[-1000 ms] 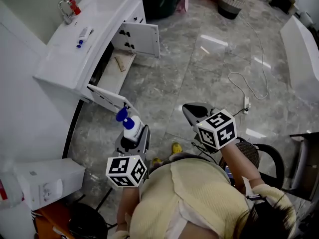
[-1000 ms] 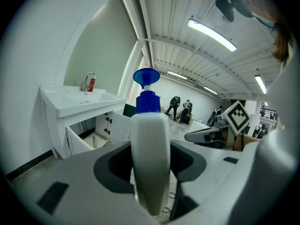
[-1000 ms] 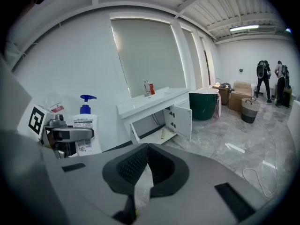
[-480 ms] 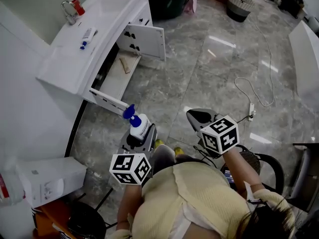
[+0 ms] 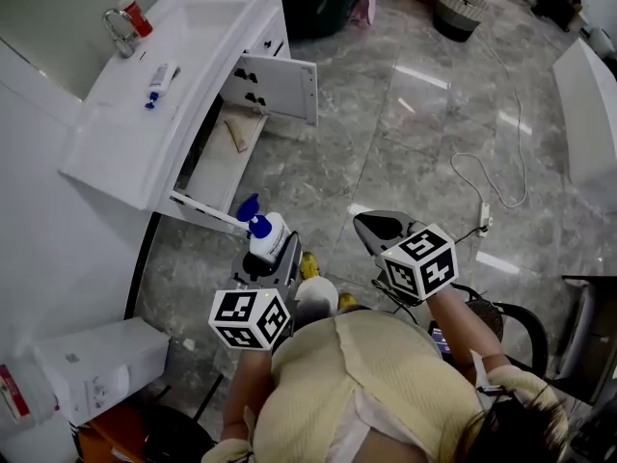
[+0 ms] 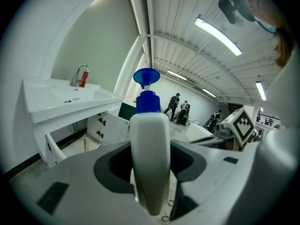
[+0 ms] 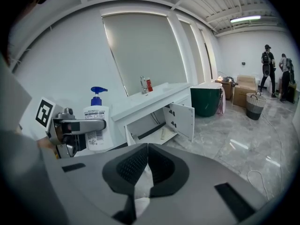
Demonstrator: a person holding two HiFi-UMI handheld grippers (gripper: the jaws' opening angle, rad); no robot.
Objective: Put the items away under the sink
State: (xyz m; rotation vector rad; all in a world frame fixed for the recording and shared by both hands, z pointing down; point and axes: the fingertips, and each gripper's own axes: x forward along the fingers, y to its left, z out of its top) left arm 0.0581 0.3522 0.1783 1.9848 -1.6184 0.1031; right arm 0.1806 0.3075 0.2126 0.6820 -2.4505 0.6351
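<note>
A white pump bottle (image 5: 270, 235) with a blue pump stands upright in my left gripper (image 5: 267, 251), whose jaws are shut on its body. It fills the middle of the left gripper view as the bottle (image 6: 150, 158). The bottle hangs just in front of the near open door (image 5: 205, 199) of the sink cabinet (image 5: 135, 148). Inside, the cabinet floor (image 5: 217, 157) holds a small wooden piece (image 5: 235, 135). My right gripper (image 5: 371, 226) hovers to the right over the floor, shut, with nothing seen between its jaws (image 7: 144, 161).
The far cabinet door (image 5: 273, 83) stands open. On the counter lie a tube (image 5: 159, 77), a faucet (image 5: 118, 27) and a red bottle (image 5: 132, 14). A cable (image 5: 492, 177) runs across the marble floor; a white box (image 5: 96, 365) sits lower left, a chair (image 5: 525, 316) at right.
My left gripper has carried the bottle a little nearer to the open cabinet. The right gripper has kept its place beside it, still shut.
</note>
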